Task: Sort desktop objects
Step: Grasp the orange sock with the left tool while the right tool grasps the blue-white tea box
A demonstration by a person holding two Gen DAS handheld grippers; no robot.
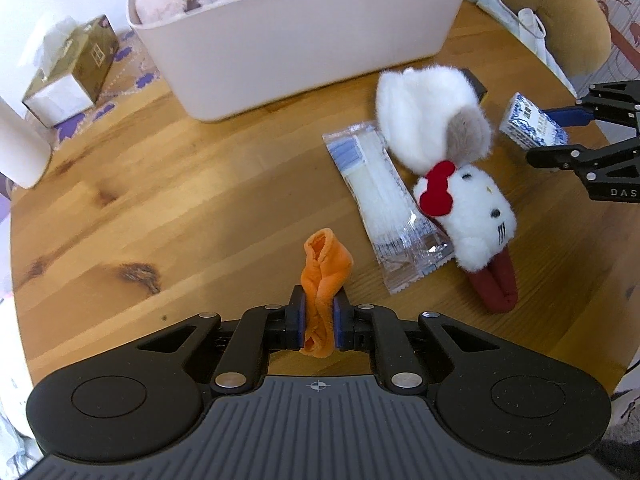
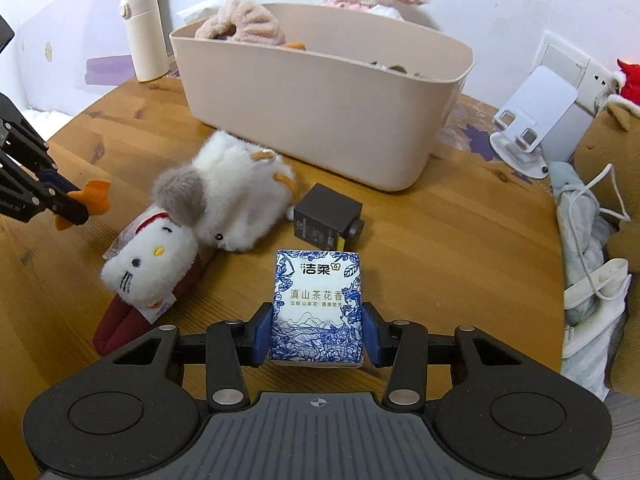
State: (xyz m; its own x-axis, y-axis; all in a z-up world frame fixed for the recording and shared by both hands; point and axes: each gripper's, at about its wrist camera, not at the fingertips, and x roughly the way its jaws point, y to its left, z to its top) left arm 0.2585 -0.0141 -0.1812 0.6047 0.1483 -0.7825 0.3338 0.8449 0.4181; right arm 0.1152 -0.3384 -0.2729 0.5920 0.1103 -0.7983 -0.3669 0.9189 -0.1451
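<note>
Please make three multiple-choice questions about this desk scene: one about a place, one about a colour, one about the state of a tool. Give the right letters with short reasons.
1. Where does the small black box lie?
A. inside the beige bin
B. on the table, between the bin and the tissue pack
C. on the white bottle

2. What colour is the cloth in the left tool?
A. orange
B. green
C. blue

3. What is the state of the right tool?
A. open and empty
B. shut on the tissue pack
C. shut on the white plush

Answers:
1 B: the black box rests on the wooden table, in front of the beige bin.
2 A: the left tool pinches orange cloth.
3 B: the right tool clamps the tissue pack on both sides.
</note>
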